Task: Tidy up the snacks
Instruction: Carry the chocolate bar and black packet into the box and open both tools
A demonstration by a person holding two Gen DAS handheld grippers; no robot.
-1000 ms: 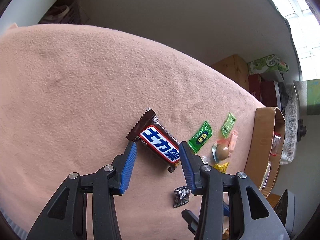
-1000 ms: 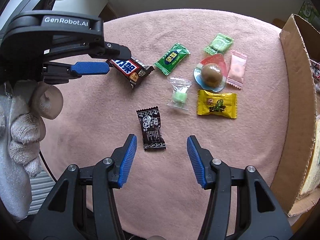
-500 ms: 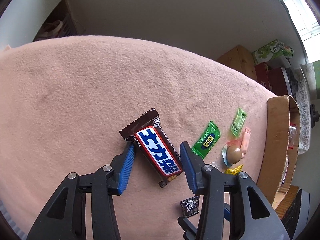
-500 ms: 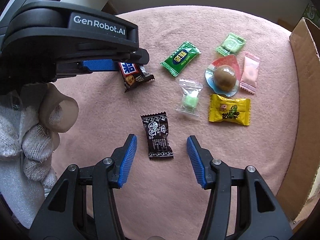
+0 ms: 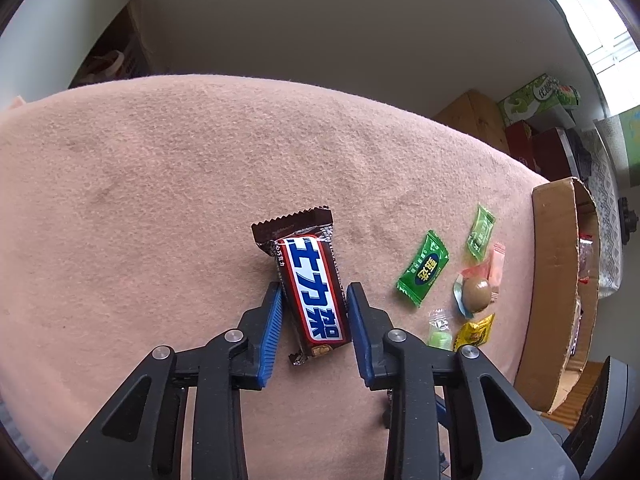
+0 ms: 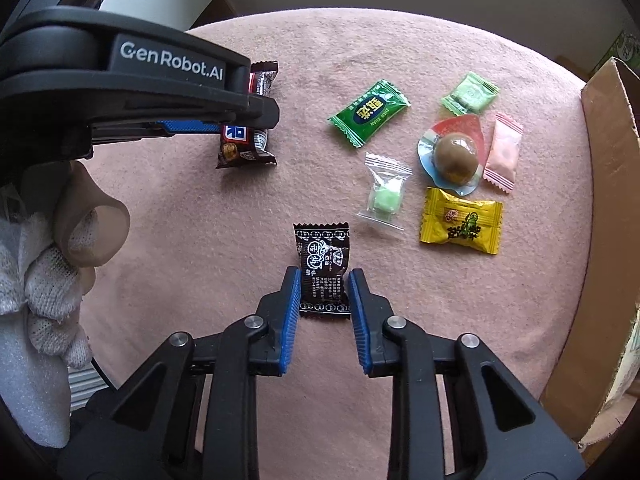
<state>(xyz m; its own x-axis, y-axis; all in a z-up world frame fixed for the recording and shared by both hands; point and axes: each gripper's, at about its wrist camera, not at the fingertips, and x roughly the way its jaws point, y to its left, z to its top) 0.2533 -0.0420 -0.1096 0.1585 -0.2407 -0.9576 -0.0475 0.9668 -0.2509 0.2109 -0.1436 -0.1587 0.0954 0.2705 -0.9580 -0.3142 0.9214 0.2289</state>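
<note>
free: pink cloth (image 5: 160,184) far-left | blocked: candy cluster (image 6: 452,160), cardboard box (image 6: 608,240) right, apparently

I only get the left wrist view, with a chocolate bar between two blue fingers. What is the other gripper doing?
Observer: The right gripper has its fingers against both sides of a small black candy packet that lies on the pink cloth.
Operator: Who holds the gripper I am looking through?
Observer: A gloved hand, in white knit fabric, sits behind the left gripper.
Operator: Is there any writing on that gripper?
Observer: Yes, its side reads GenRobot.AI in white letters.
</note>
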